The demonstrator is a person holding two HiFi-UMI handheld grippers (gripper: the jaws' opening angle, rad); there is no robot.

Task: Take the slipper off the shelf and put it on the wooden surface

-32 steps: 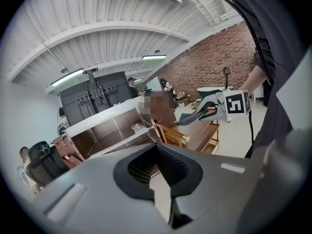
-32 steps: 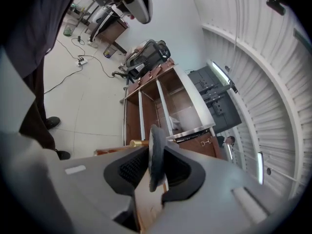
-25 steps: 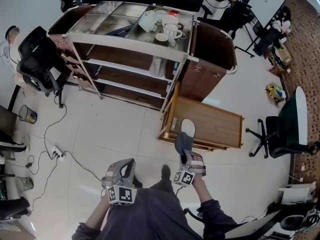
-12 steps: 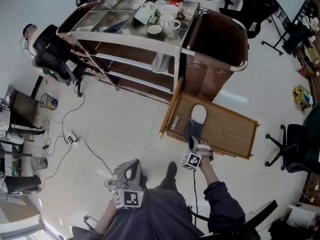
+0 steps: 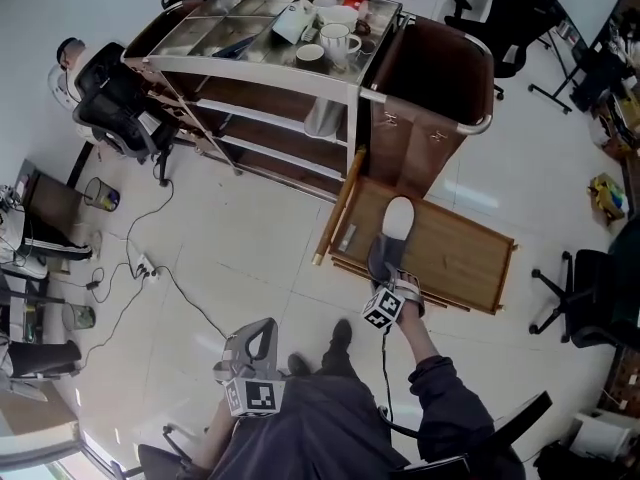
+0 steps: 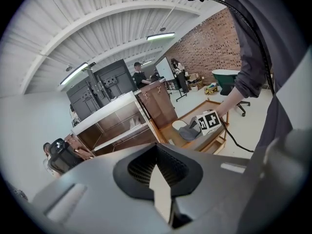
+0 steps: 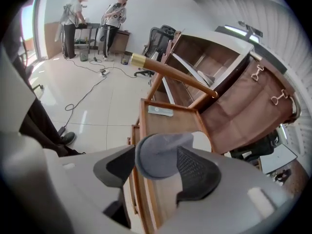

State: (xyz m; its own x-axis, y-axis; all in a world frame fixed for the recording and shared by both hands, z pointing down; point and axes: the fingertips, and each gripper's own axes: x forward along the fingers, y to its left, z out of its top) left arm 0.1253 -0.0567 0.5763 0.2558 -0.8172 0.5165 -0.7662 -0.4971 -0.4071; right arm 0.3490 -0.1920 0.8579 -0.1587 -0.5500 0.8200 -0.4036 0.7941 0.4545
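Note:
A grey slipper with a white sole [image 5: 393, 236] lies on the low wooden surface [image 5: 460, 253], toe toward me. My right gripper [image 5: 388, 274] is at the slipper's grey toe, and its jaws are opening. In the right gripper view the slipper [image 7: 161, 155] still sits between the two dark pads [image 7: 197, 172], resting on the wooden surface [image 7: 168, 123]. My left gripper [image 5: 252, 340] hangs by my waist over the floor, its jaws together and holding nothing. The metal shelf [image 5: 270, 118] stands behind the wooden surface.
A brown bag cart [image 5: 430, 98] adjoins the shelf, right behind the wooden surface. Cups and dishes [image 5: 335, 38] sit on the shelf top. Office chairs [image 5: 110, 108] [image 5: 590, 288] stand at left and right. Cables [image 5: 150, 268] run across the floor at left. Two people [image 7: 73, 13] stand far off.
My right gripper carried the slipper from the platform's near edge further onto the wood, and the slipper now rests there. The left gripper has stayed by my waist.

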